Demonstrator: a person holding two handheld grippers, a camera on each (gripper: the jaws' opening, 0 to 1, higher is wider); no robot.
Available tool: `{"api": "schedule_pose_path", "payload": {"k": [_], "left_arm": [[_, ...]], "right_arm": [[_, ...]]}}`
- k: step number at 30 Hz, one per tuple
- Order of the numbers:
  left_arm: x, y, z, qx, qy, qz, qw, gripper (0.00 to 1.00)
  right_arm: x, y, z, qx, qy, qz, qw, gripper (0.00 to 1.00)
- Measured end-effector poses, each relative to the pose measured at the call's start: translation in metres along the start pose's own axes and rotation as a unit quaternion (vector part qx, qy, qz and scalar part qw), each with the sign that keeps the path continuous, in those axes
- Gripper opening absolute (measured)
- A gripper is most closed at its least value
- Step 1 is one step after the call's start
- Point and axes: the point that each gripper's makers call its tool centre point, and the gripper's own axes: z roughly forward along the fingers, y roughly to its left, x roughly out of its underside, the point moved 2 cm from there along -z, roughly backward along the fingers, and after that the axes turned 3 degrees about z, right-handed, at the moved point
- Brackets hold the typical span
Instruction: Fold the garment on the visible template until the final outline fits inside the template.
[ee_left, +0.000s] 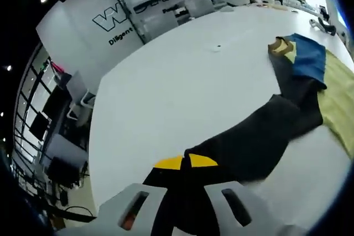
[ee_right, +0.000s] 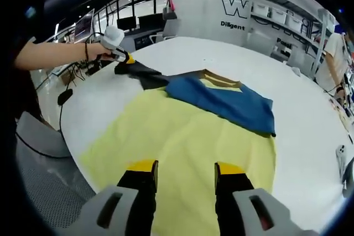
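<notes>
In the left gripper view the left claw [ee_left: 185, 164] is clamped on the dark sleeve [ee_left: 260, 136] of the garment, with its yellow-tipped jaws pressed together over the fabric. The sleeve is stretched out from the claw across the white bench [ee_left: 177, 87] toward the blue body of the garment [ee_left: 307, 56], which lies on the yellow template [ee_left: 337, 103].

In the right gripper view the right claw [ee_right: 185, 168] has its jaws apart and holds nothing; they are over the near part of the yellow template [ee_right: 182, 147], and whether they touch it is hard to say. The garment [ee_right: 227, 100], blue with a tan collar, is partly folded across the far side of the template. Its dark sleeve [ee_right: 141, 73] reaches left off the template to the other claw [ee_right: 128, 59], gripped by a person's hand [ee_right: 102, 51]. Shelves with bins [ee_right: 276, 17] stand behind the bench.
</notes>
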Motion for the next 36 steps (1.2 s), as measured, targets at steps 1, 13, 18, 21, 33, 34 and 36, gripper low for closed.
{"api": "schedule_pose_path", "payload": {"k": [1, 13, 18, 21, 33, 34, 36], "left_arm": [[0.001, 0.0, 0.0, -0.003, 0.002, -0.003, 1.0, 0.04], [0.01, -0.004, 0.011, 0.007, 0.02, -0.011, 0.9997, 0.04], [0.012, -0.004, 0.013, 0.007, 0.022, -0.016, 0.9996, 0.04], [0.011, -0.006, 0.011, 0.008, 0.02, -0.018, 0.9996, 0.04], [0.0, 0.012, -0.014, -0.021, -0.015, -0.041, 0.9988, 0.13], [0.0, 0.012, -0.017, -0.021, -0.016, -0.041, 0.9988, 0.13], [0.001, 0.015, -0.019, -0.018, -0.021, -0.04, 0.9988, 0.14]], "right_arm": [[0.0, -0.001, 0.0, 0.002, -0.001, 0.0, 1.0, 0.37], [0.001, 0.003, 0.001, -0.004, 0.0, 0.001, 1.0, 0.38], [0.002, 0.004, 0.001, -0.012, 0.001, -0.003, 0.9999, 0.38], [-0.005, 0.008, -0.002, -0.022, -0.023, -0.004, 0.9995, 0.42], [-0.025, 0.025, -0.003, -0.054, -0.067, -0.014, 0.9962, 0.57], [-0.025, 0.026, -0.003, -0.055, -0.067, -0.018, 0.9961, 0.59], [-0.027, 0.029, -0.001, -0.059, -0.067, -0.025, 0.9957, 0.67]]}}
